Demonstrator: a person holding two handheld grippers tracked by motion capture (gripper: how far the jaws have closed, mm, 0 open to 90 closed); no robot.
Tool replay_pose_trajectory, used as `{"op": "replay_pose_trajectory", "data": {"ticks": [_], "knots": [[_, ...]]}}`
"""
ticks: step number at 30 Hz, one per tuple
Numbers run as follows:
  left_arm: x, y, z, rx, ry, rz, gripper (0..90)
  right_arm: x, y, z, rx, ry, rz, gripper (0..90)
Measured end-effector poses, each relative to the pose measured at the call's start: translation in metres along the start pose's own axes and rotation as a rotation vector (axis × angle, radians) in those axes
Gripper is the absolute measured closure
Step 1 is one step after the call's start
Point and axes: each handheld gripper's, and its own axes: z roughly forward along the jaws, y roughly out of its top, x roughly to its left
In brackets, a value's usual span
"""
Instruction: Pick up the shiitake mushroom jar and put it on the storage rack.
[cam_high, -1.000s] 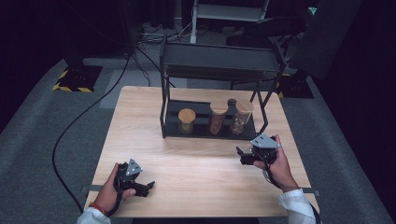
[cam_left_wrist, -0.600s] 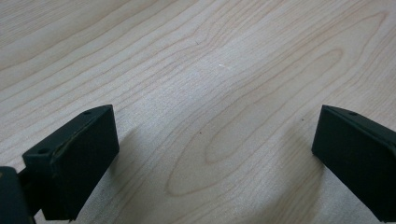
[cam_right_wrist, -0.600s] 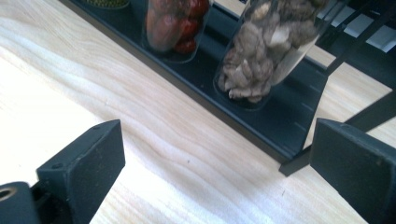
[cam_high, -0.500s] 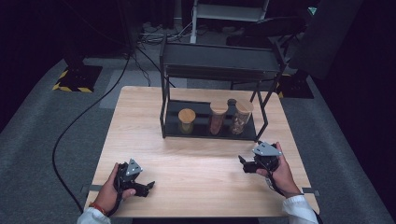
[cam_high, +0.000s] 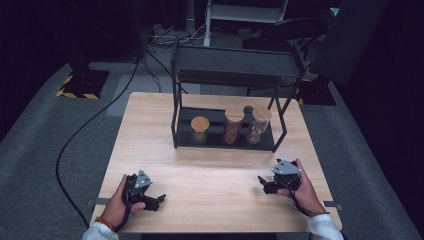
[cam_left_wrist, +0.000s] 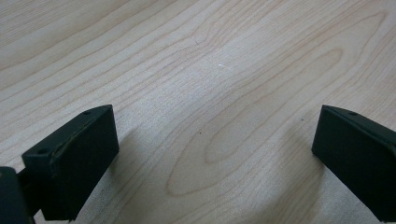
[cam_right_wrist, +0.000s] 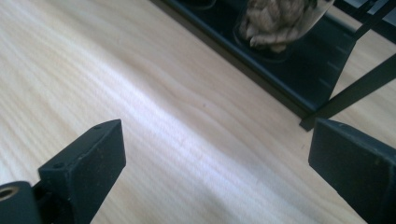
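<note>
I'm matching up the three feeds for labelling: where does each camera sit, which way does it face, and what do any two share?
High view: fixed above the person's side, looking forward and down on the wooden table and black rack; both hands, left gripper, right gripper show.
Left gripper view: rides the left gripper, facing bare tabletop between its open jaws.
Right gripper view: rides the right gripper, facing the rack's lower tray and the rightmost jar; open jaws.
Shared: that jar and rack appear in the high and right gripper views.
</note>
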Motion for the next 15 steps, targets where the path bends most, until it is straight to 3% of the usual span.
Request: {"op": "replay_pose_trajectory", "data": {"ticks": [8,15], "knots": [[0.0,0.0,0.0,0.0,0.0,0.0,0.1,-0.002,-0.01,-0.001,0.032,0.015,0.0,3.8],[0.0,0.0,0.0,0.0,-0.001,0.0,0.0,-0.007,-0.019,-0.003,0.056,0.034,0.036,3.7]]}}
